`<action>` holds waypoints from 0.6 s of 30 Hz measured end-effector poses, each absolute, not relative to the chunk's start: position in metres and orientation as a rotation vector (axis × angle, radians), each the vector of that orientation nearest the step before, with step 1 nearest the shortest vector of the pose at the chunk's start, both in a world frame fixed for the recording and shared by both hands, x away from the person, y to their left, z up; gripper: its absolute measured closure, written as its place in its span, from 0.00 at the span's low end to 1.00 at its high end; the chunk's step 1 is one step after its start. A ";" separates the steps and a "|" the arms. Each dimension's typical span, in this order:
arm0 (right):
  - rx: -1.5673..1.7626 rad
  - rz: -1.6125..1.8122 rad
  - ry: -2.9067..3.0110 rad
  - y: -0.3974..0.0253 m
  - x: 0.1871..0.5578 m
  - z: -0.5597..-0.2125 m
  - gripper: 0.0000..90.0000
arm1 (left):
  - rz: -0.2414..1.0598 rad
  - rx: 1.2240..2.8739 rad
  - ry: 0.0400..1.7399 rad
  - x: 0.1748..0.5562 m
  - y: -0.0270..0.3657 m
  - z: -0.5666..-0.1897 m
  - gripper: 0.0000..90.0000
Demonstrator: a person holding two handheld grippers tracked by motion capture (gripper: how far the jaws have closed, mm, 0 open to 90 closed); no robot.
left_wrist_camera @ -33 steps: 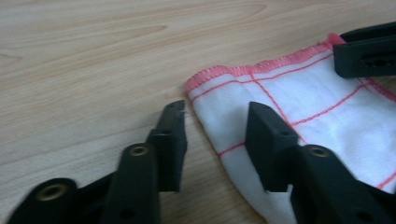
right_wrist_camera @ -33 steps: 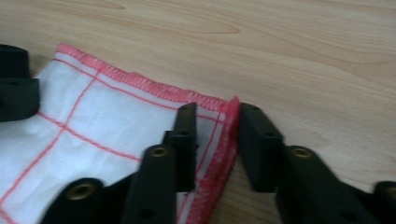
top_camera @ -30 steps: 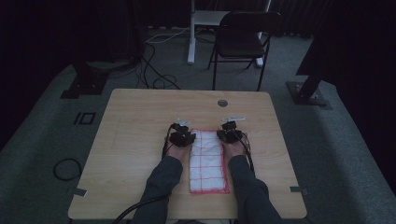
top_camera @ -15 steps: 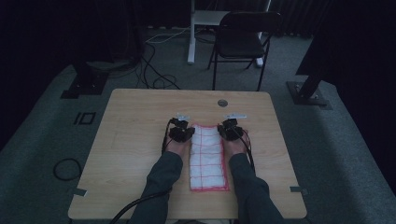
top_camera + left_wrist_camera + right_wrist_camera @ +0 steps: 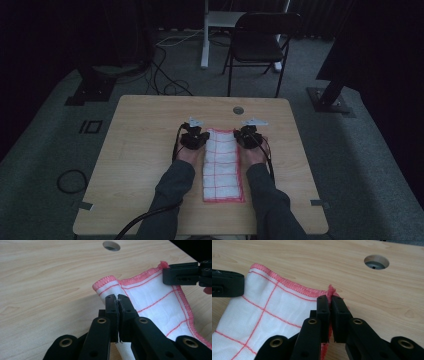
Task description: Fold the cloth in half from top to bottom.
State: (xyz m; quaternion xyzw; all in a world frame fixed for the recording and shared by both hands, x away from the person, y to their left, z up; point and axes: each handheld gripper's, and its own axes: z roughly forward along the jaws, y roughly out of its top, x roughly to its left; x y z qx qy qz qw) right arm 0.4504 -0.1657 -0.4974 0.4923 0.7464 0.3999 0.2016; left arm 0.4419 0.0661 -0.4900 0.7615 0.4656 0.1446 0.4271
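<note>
— What was seen nearest the person's edge of the surface (image 5: 140, 150)?

— Two dark sleeves were seen coming in from that edge, one on either side of the cloth (image 5: 223, 167). The cloth, white with a red grid and a pink stitched hem, was laid as a long strip between the forearms, its near end close to the person's edge of the surface.

— And farther along the cloth?

— At the cloth's far end both tools were found. The left tool (image 5: 195, 138) was placed at the far left corner of the cloth, and the right tool (image 5: 247, 136) at the far right corner.

— How were the tools set?

— In the left gripper view, the left tool (image 5: 118, 298) was seen with its jaws pressed together on the cloth (image 5: 152, 297), the fabric being pinched at the rolled hem of that corner. In the right gripper view, the right tool (image 5: 329, 301) was likewise clamped on the cloth (image 5: 274, 307), a tuft of pink hem being squeezed up between the jaws. The far hem between the two corners was slightly bunched and lifted off the surface.

— What was noted beyond the cloth?

— A round cable hole (image 5: 238, 110) in the surface was seen just past the cloth's far edge, a little to the right. Beyond the surface, well apart from the cloth, a dark folding chair (image 5: 260, 45) was stood on the grey carpet, with cables (image 5: 170, 75) lying to its left.
</note>
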 end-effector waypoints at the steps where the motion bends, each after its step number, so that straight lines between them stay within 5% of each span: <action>1: 1.373 1.126 2.078 -0.167 0.450 -0.496 0.96 | 0.361 1.900 1.158 0.441 0.066 -0.489 0.98; 18: 1.313 1.209 2.071 -0.174 0.429 -0.486 0.96 | 0.362 1.866 1.085 0.417 0.075 -0.479 0.98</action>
